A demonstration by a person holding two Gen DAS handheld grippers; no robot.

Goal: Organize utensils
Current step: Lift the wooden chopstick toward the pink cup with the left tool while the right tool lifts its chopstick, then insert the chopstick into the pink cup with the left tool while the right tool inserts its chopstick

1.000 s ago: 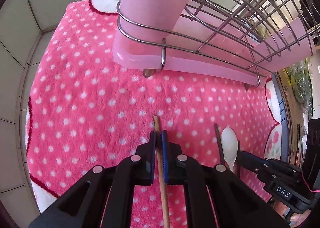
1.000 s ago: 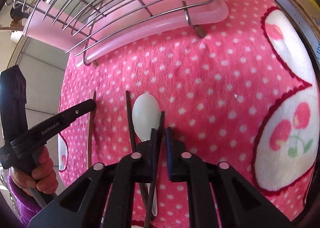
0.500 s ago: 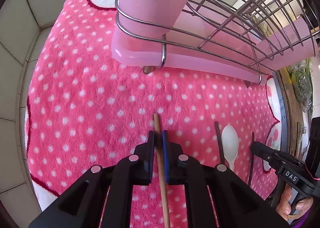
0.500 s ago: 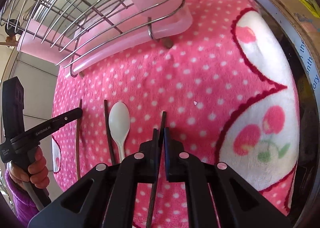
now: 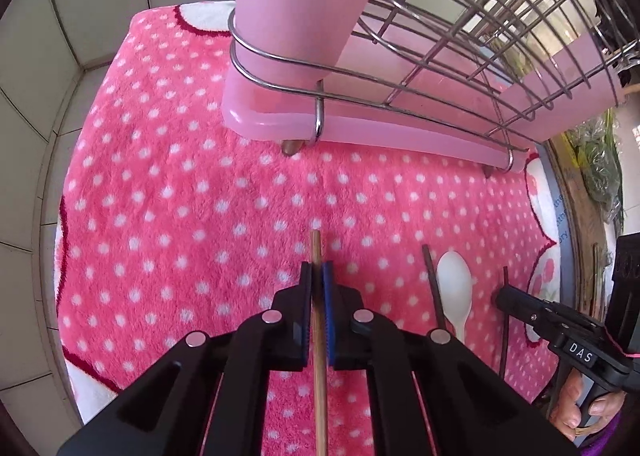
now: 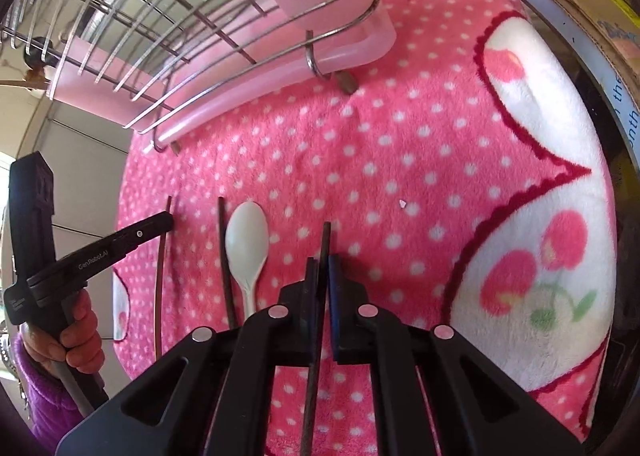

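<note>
Gripping one chopstick apiece, left gripper (image 5: 317, 280) fingers pinching light chopstick (image 5: 319, 336), right gripper (image 6: 323, 272) fingers pinching dark chopstick (image 6: 320, 316), both short of rack (image 5: 400, 128), ready for stowing.

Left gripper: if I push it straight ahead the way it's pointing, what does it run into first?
Probably the pink drip tray under the wire rack. The left gripper, shut on a light wooden chopstick, has only bare blanket ahead before that. Depth is uncertain.
</note>
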